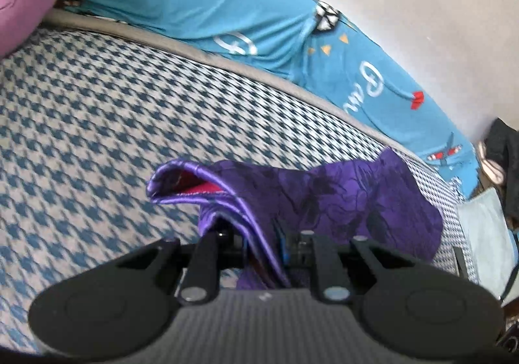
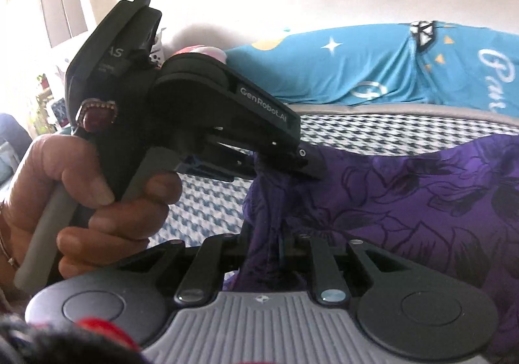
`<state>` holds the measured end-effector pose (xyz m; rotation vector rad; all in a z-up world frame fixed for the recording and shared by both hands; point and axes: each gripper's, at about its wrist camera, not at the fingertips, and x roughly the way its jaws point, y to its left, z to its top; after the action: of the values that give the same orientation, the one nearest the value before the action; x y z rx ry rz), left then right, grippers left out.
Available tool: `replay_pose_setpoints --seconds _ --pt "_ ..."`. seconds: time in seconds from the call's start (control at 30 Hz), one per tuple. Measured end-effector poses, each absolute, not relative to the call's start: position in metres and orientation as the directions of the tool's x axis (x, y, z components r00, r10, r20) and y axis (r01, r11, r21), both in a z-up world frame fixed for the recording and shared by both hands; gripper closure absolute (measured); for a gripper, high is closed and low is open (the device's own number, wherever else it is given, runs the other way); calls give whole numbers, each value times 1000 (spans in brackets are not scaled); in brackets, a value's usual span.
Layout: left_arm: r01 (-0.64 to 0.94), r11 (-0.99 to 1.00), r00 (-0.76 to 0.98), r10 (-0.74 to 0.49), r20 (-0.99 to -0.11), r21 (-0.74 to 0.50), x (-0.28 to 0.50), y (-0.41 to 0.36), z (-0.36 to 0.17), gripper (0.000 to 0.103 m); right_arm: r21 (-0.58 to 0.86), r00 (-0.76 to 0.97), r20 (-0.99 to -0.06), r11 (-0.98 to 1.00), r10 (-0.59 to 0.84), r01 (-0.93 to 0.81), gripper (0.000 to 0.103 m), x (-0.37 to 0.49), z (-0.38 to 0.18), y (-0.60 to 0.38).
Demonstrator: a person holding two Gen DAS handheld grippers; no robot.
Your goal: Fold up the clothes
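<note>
Houndstooth bed (image 1: 97,111), blue quilt (image 1: 201,7) atop

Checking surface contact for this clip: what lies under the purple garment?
Under the purple garment lies the houndstooth bedcover. Both the left gripper and right gripper grip it; what it covers is hidden.

"GenRobot.AI" on left gripper (image 2: 285,166)
</note>
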<state>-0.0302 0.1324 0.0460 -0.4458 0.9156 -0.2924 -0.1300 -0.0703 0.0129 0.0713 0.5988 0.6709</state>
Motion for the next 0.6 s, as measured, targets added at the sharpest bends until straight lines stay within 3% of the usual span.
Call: replay_pose_setpoints --seconds 0.13,0.2,0.27,0.33,0.4,0.6 --pt "-7 898 595 -350 -724 -440 -22 148 43 85 289 592 -497 764 634 -576 86 -115 5 -54" --pt "-80 911 599 -280 -750 -404 -19 154 38 81 320 572 -515 762 638 -562 76 -110 0 -50" --pt "-152 919 600 -208 -773 -365 -19 158 35 77 327 556 -529 759 641 -563 73 -109 -1 -47" --pt "-188 924 619 -151 -771 -332 -22 160 37 61 312 557 -526 756 642 -576 73 -113 1 -48" --pt "-208 930 655 -98 -749 -303 -26 160 43 51 309 557 -519 750 648 -585 73 -116 4 -54" --pt "-167 933 697 -116 -707 -318 -33 147 53 39 263 590 -525 776 613 -573 72 -119 9 -75"
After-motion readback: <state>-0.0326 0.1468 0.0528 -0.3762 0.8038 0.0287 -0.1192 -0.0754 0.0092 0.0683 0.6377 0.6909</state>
